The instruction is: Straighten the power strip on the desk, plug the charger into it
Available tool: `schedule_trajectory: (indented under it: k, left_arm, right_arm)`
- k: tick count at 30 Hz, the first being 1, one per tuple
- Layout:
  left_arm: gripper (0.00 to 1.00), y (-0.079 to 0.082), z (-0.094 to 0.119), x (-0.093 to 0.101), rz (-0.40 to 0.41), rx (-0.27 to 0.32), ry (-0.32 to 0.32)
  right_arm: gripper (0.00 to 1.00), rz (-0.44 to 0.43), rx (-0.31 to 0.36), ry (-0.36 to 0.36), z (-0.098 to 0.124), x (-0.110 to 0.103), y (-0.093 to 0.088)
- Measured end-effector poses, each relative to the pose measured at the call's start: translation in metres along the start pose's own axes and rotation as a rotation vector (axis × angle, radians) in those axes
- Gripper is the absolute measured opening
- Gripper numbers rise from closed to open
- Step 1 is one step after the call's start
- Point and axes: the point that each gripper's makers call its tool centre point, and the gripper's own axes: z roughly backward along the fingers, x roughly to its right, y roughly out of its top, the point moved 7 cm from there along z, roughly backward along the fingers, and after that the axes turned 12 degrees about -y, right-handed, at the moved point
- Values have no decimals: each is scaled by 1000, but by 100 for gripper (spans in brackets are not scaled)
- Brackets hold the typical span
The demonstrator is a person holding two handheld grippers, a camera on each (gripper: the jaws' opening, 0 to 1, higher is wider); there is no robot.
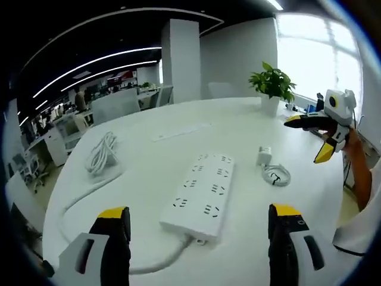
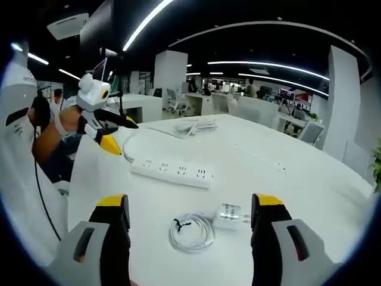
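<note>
A white power strip lies slantwise on the white round table, its cord running off to a loose coil at the left. My left gripper stands open above the strip's near end, holding nothing. A small white charger lies to the right of the strip beside its coiled cable. In the right gripper view the charger and cable coil lie just ahead of my open, empty right gripper, with the power strip beyond them.
A potted plant stands at the table's far edge. A thin flat white bar lies beyond the strip. The right gripper hovers at the table's right side, a sleeve behind it. Office desks and chairs surround the table.
</note>
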Motion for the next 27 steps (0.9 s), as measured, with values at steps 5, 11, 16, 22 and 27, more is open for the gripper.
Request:
schedule_trajectory:
  k: [5,11,16,22,27]
  left_arm:
    - [96,1,-10,1,-16,-16,-25]
    - [96,-1,-27,-9,-31,-79,-36]
    - [96,-2,-37,-13,-26,-100,-61]
    - [95,-9,-56,-21,-35,-169,-76]
    - [95,-7,-63,-24,-20,-177,-105]
  right_arm:
    - [81,3,-6,3,-2,-4,-1]
    - [80,5,-21,3,-5,-4,-4]
    - [80,4,-17,2,-3,-4,-4]
    - [80,4,-24,2,-3,-5,-6]
    - [80,5,-26,0,1,-5,-6]
